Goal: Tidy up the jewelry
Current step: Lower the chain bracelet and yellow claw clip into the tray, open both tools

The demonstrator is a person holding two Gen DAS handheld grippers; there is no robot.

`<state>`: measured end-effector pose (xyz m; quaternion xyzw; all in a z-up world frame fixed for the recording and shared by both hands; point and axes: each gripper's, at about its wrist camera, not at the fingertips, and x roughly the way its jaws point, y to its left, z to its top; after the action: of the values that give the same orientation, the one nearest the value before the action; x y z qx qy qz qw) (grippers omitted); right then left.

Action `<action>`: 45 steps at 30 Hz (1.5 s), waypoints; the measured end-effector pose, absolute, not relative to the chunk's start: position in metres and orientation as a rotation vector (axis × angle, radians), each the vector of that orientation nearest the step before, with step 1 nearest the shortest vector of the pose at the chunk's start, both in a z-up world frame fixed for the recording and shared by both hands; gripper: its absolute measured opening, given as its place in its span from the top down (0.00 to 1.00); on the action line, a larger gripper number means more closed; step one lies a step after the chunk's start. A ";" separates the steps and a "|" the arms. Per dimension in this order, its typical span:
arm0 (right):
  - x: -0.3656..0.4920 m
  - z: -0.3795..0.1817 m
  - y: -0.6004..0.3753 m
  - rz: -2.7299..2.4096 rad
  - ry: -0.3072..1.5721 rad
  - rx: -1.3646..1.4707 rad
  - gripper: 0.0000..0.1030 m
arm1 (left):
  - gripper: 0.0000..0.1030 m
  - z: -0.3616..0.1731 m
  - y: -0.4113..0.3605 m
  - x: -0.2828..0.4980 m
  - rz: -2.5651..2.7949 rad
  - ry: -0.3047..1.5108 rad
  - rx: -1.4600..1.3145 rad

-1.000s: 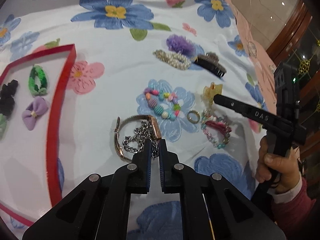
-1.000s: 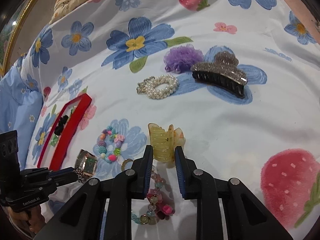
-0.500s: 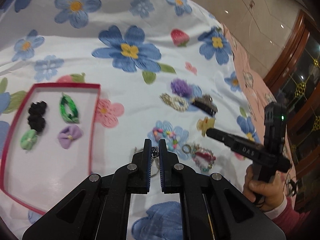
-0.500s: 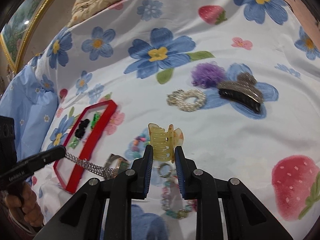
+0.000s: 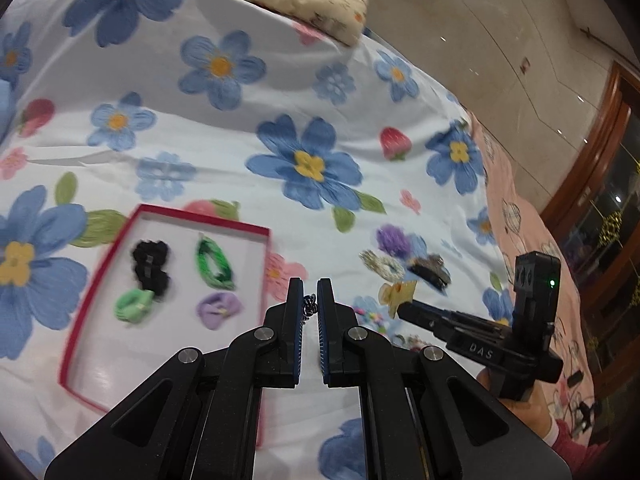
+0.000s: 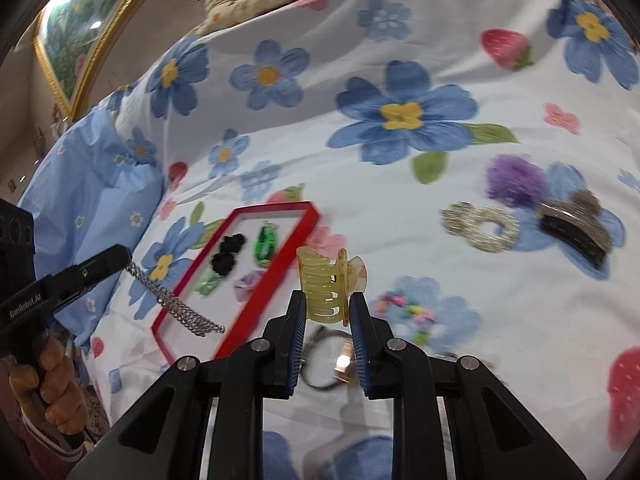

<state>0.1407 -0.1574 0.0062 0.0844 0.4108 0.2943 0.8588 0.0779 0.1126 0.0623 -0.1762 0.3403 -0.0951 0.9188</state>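
Floral bedsheet point(image 5: 360, 80), red tray point(image 5: 266, 264) at left. Your left gripper point(image 5: 311, 300) is clamped on the silver chain point(image 6: 176, 304), hanging over the tray's near corner. Right gripper point(image 6: 327, 312) pinches the yellow claw clip point(image 6: 326, 280); tray lies forward-left, left hand nearer.

right gripper point(image 5: 394, 309): "DAS" | left gripper point(image 6: 129, 257): apparently "GenRobot.AI"

left tongs point(image 5: 309, 296) raised, nearly closed, pinching a chain, right tongs point(image 6: 329, 309) raised, clamping a clip
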 end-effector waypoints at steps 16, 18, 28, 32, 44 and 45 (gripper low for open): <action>0.152 -0.003 -0.031 0.809 0.914 0.081 0.78 | 0.95 0.026 0.182 0.088 -0.058 0.744 -0.420; 0.155 -0.010 -0.018 0.818 0.930 0.063 0.78 | 0.95 0.017 0.188 0.091 -0.047 0.756 -0.429; 0.169 -0.050 0.023 0.809 1.027 -0.070 0.78 | 0.95 -0.027 0.214 0.109 0.024 0.819 -0.463; 0.170 -0.062 0.031 0.798 1.046 -0.115 0.78 | 0.95 -0.043 0.222 0.114 0.045 0.848 -0.470; 0.174 -0.068 0.035 0.790 1.040 -0.137 0.78 | 0.94 -0.075 0.223 0.120 0.076 0.926 -0.465; 0.174 -0.068 0.036 0.790 1.040 -0.134 0.78 | 0.94 -0.075 0.223 0.120 0.076 0.929 -0.461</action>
<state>0.1739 0.0357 -0.0684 -0.0623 0.4834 0.3672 0.7922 0.1203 0.2226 -0.0752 -0.2203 0.4437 0.0362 0.8679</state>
